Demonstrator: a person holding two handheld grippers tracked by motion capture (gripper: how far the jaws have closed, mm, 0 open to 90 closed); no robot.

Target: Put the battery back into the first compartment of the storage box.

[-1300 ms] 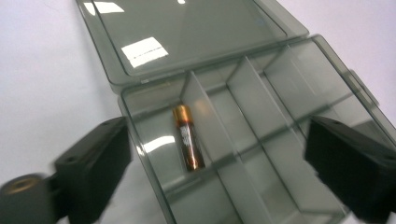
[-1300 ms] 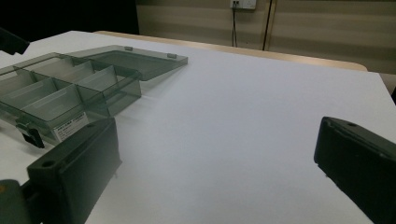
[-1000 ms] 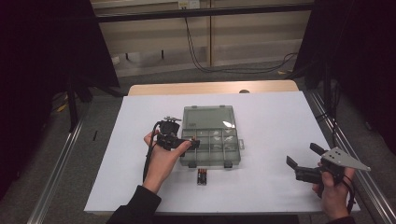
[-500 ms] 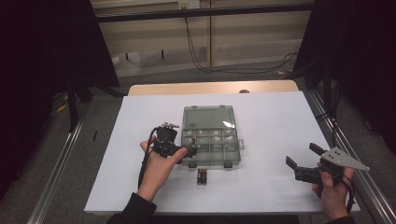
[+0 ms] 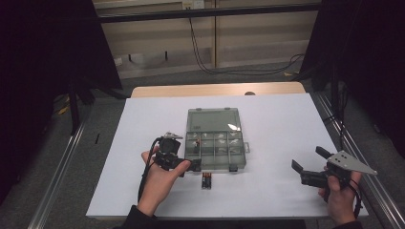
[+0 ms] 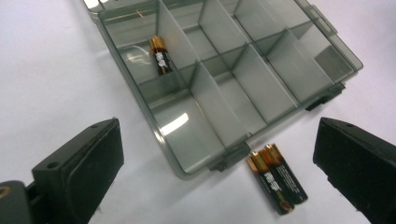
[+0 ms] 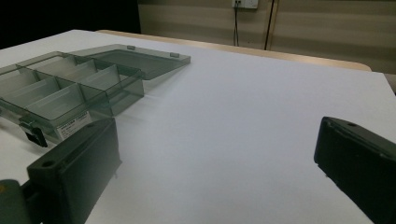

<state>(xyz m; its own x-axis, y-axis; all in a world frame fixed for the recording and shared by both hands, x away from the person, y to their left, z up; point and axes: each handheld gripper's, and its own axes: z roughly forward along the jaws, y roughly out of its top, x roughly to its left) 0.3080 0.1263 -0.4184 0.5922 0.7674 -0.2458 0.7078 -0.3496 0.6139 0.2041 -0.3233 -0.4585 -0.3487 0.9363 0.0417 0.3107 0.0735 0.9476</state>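
A clear grey organizer box lies mid-table with its lid folded flat on the far side. In the left gripper view one black-and-copper battery lies in a far-left compartment of the box. Two more batteries lie side by side on the white table just outside the box's near wall, also seen in the high view. My left gripper hovers open at the box's near-left corner with nothing between its jaws. My right gripper is open and empty at the near right.
The white tabletop stretches wide between the box and the right gripper. In the right gripper view the box and its lid lie far to the left. A metal rail runs along the table's right side.
My left gripper has drawn back from the box toward the near edge and a little left. The right gripper has stayed where it was.
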